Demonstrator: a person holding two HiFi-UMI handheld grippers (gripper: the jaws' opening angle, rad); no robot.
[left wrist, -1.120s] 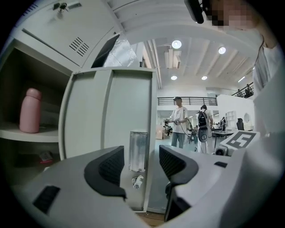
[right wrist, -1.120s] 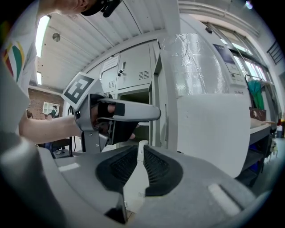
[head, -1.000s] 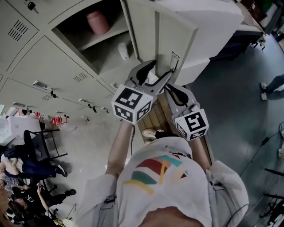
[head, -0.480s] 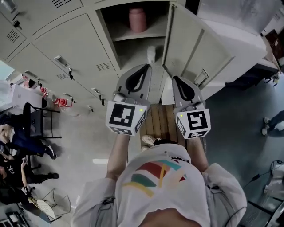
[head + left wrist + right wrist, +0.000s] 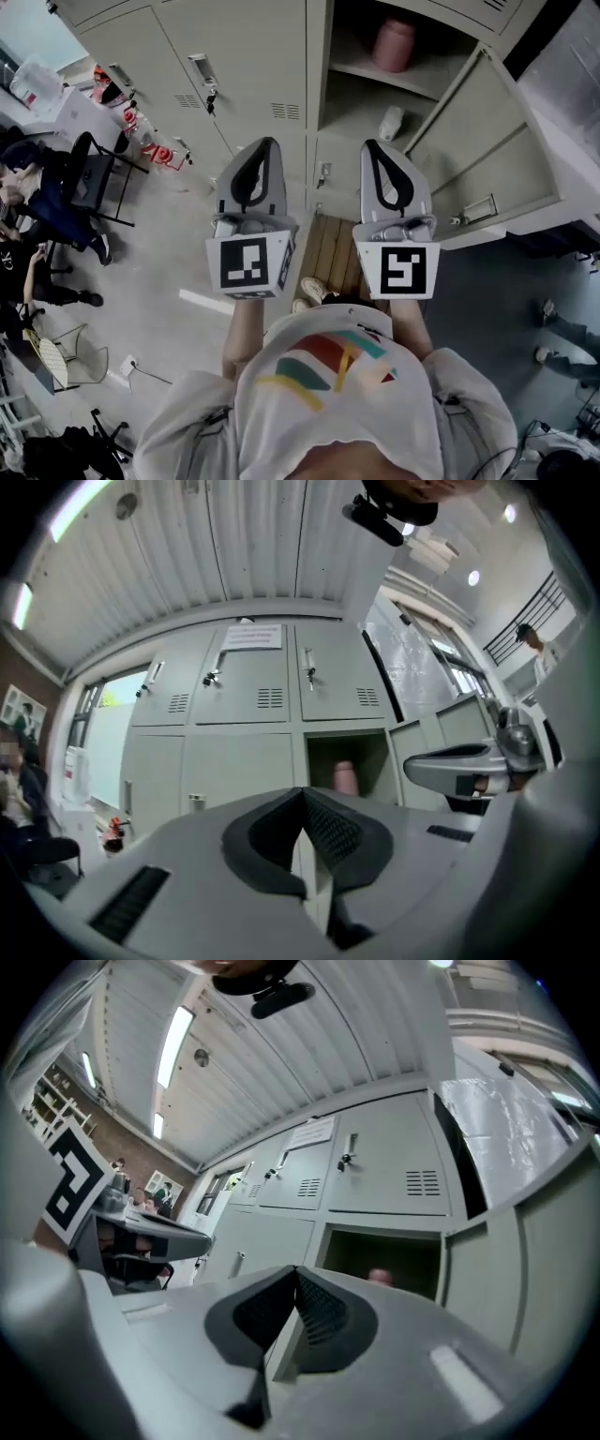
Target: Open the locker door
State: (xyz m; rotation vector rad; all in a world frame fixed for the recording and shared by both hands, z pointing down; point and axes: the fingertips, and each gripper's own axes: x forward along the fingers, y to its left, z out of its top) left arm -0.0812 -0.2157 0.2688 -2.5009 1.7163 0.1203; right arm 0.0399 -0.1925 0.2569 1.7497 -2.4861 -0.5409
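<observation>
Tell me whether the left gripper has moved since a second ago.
Yes. The left gripper has gone leftward from the door, across the open locker, to the closed lockers.

A pink jar (image 5: 394, 44) stands on a shelf (image 5: 361, 70), with a white bottle (image 5: 390, 123) on the level below. At left, a black chair (image 5: 94, 183) stands beside a seated person (image 5: 33, 173). A slatted wooden platform (image 5: 330, 251) lies on the floor.

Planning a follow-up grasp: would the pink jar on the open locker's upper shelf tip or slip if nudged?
The pink jar stands upright on the shelf with rounded, smooth-looking sides, so jaws may slip on it. It looks taller than wide, so a high push could tip it. Its weight cannot be told.
</observation>
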